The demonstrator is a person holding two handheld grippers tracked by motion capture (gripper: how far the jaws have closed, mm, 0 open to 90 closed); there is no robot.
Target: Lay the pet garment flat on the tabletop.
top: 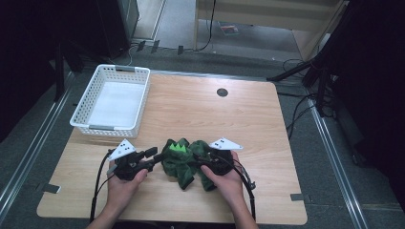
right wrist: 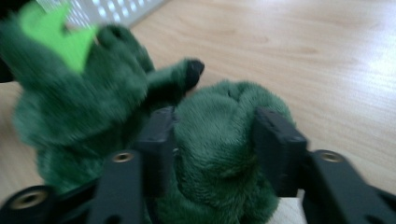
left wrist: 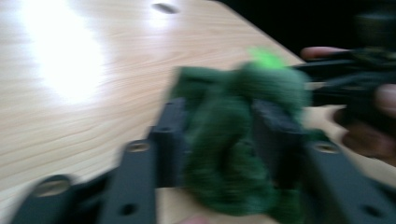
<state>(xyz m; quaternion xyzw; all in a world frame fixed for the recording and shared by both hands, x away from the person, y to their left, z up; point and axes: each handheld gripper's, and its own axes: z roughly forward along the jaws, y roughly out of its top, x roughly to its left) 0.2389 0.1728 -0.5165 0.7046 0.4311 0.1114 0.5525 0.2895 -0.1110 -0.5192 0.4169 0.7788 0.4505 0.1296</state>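
The step in hand is judged to be a two-sided grasp of the green plush toy [top: 184,162], which lies on the worktop [top: 200,109] near its front edge, between the two hands and well apart from the white basket [top: 114,100] at the far left corner. The left gripper [left wrist: 224,135] is seen with its jaws pinching a fold of plush; the picture is blurred, yet fabric is pressed between both pads. The right gripper [right wrist: 212,149] likewise has its jaws clamped on a rounded lump of the toy, with the light-green felt crest [right wrist: 56,32] showing beyond. Both hands are held low over the worktop, palms turned inward, the grippers pointed toward each other from either side. A joint lift is probably called for next, with both grips kept firm and the hands moved together so the soft body is not stretched or dropped.
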